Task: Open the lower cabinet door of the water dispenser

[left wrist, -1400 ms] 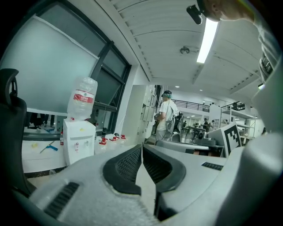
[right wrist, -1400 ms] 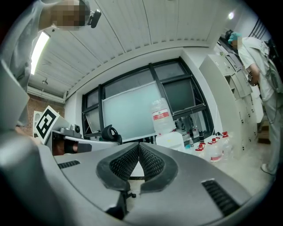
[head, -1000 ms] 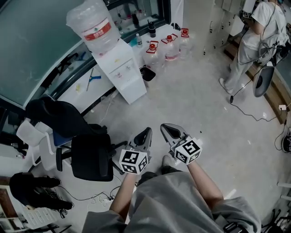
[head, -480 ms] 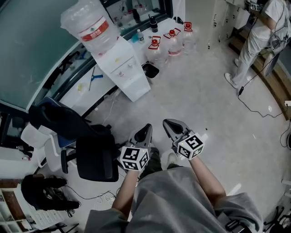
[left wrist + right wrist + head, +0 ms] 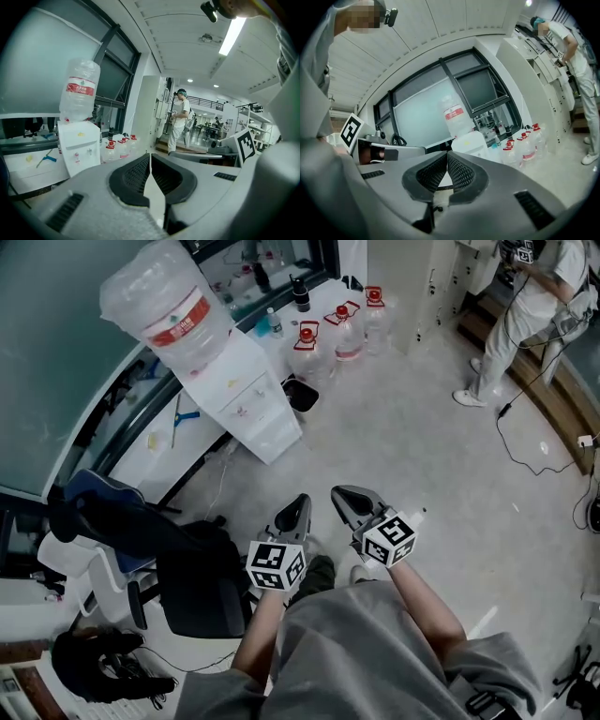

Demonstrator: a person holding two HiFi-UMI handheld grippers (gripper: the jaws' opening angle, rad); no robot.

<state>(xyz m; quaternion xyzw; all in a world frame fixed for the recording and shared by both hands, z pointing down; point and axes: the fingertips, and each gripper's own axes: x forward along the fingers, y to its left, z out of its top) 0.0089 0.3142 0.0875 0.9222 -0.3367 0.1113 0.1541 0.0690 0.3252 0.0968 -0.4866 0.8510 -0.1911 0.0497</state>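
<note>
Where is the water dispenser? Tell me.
Head view, upper left: the water dispenser stands against the glass wall, red-capped jugs just right of it, a black chair below-left.

Dispenser (image 5: 78, 147) base being hidden behind left gripper (image 5: 150, 154) in the left gripper view, being covered by right gripper (image 5: 447, 153) in the right gripper view, door (image 5: 270, 432) handle showing too small to tell from the head view, bottle (image 5: 169, 310) atop dispenser bearing unreadable print, person (image 5: 530, 296) right of dispenser being cut by the top edge

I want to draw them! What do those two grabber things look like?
The left gripper and right gripper are grey, with pointed jaws lined with black ribbed pads. Each carries a white cube printed with black square markers. The forearms wear no sleeves.
</note>
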